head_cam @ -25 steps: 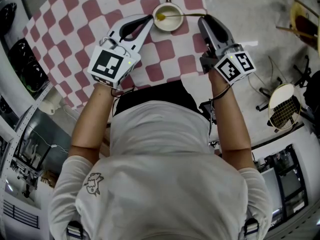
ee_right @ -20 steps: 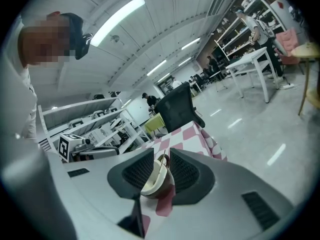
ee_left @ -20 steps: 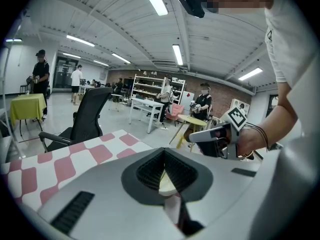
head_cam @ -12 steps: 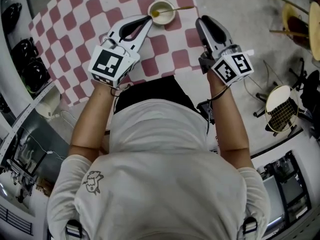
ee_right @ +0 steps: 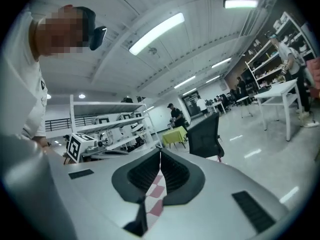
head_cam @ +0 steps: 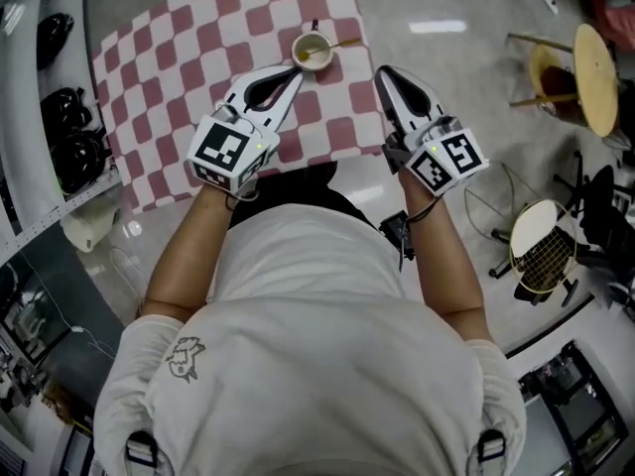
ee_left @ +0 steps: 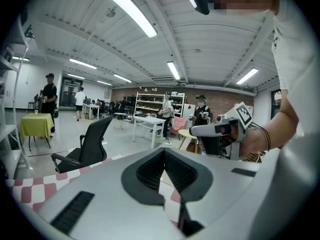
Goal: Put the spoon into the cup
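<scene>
Spoon rests in the cup near the checked tabletop's far right corner, handle lying rightward, toward the right gripper. Left gripper is just beside the cup. Both grippers' jaws are closed and empty, so the task looks complete.

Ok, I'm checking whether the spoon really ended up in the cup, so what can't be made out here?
- Spoon bowl: head view, too small to tell from anything else in the cup.
- Cup and spoon: missing from both gripper views, which tilt up at the room.
- Cloth under the left hand-held gripper: head view, covered by it.
</scene>
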Available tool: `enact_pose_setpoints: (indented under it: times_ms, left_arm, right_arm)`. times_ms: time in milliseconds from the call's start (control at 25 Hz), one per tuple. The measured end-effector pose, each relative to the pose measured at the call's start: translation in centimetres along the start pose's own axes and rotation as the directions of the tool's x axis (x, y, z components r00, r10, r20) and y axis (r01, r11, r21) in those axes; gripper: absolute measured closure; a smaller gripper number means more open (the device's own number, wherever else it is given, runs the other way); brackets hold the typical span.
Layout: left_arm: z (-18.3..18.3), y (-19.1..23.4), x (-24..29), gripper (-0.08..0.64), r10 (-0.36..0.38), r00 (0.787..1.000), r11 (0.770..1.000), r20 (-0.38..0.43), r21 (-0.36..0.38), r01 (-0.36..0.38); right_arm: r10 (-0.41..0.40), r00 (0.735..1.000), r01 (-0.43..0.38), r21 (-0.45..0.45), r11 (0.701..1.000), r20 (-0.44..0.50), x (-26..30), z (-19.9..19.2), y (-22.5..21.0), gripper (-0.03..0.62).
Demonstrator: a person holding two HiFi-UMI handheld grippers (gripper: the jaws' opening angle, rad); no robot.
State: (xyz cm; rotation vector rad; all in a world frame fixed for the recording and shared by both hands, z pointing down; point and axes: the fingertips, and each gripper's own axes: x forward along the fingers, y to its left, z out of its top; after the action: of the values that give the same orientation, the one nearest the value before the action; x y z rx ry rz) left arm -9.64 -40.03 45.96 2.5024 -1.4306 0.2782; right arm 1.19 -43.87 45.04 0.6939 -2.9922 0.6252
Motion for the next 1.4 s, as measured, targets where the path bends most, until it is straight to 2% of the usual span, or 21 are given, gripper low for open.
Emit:
enact_pose_setpoints:
  times_ms: [280, 520, 720, 960, 1200, 1400]
  left_arm:
    - [4.9, -4.5, -3.4, 0.546, -0.006, 0.997, 0.999, 0.072, 0.048, 0.003]
    - [7.6, -7.7, -5.5, 0.546, 0.0, 0.991, 0.992, 0.133, 0.126, -0.017]
    - [8.1, -9.0, -7.0, 0.546, 0.033, 0.991, 0.987, 0.128, 0.151, -0.052]
    - [8.0, -9.8, -9.3, 0.546, 0.041, 0.992, 0.984, 0.115, 0.165, -0.059]
    - [8.3, -9.9, -11.2, 0.546, 0.005, 0.991, 0.982, 0.131, 0.184, -0.03]
    - [8.6, -10.4, -14.1, 0.546, -0.05, 0.987, 0.989, 0.151, 0.148, 0.028]
  right_arm:
    - [0.07, 0.997, -0.065, -0.108, 0.992, 0.044, -4.0, 5.8, 5.8, 0.558]
    - [0.119, 0.993, -0.113, -0.239, 0.964, 0.01, -6.1, 7.0, 9.1, 0.558]
    - [0.142, 0.99, -0.135, -0.238, 0.962, 0.013, -7.4, 6.8, 9.8, 0.558]
    - [0.153, 0.988, -0.145, -0.224, 0.964, 0.019, -8.4, 6.4, 11.7, 0.558]
    - [0.14, 0.989, -0.128, -0.235, 0.964, 0.035, -8.4, 6.2, 14.1, 0.557]
    - [0.125, 0.991, -0.114, -0.231, 0.966, 0.037, -8.0, 5.6, 17.0, 0.557]
